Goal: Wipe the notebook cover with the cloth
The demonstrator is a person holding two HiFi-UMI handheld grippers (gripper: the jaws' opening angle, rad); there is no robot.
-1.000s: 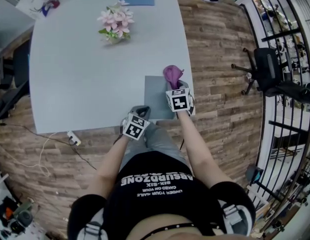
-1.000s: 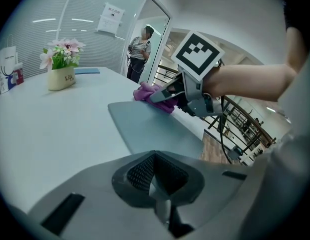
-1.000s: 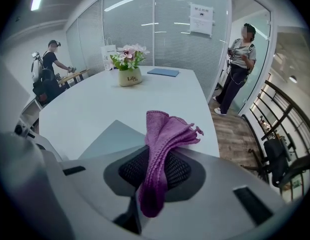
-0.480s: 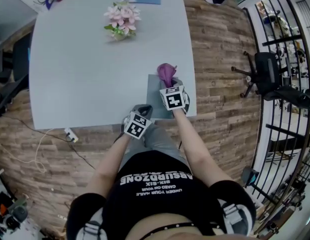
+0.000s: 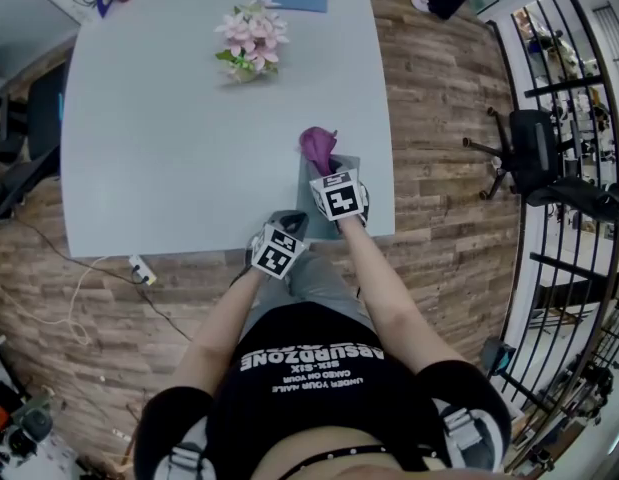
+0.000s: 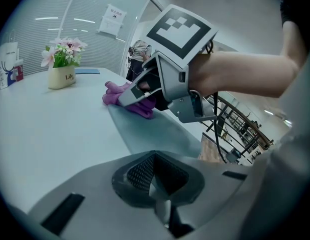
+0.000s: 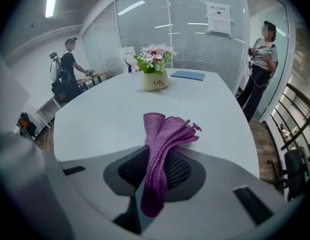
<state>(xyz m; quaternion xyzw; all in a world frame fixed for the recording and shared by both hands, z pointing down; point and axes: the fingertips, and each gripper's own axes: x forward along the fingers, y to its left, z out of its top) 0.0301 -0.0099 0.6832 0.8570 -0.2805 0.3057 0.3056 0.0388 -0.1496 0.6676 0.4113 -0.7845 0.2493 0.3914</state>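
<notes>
Cloth [image 7: 165, 134], purple, sits clamped in the right gripper [image 5: 325, 168] on the grey notebook [image 5: 353, 168], just below frame centre; left gripper [image 5: 288, 222], jaws together and empty, rests at the table [image 5: 169, 148] edge.

Black white-lettered T-shirt [image 5: 314, 368], grey trousers [image 5: 309, 280]; grey left tool [image 5: 287, 223] and right tool [image 5: 327, 163], black-and-white marker cubes [image 5: 339, 196].

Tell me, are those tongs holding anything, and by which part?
Right tongs clamp the purple cloth by its bunched end. Left tongs seem to pinch the notebook by its near corner.
</notes>
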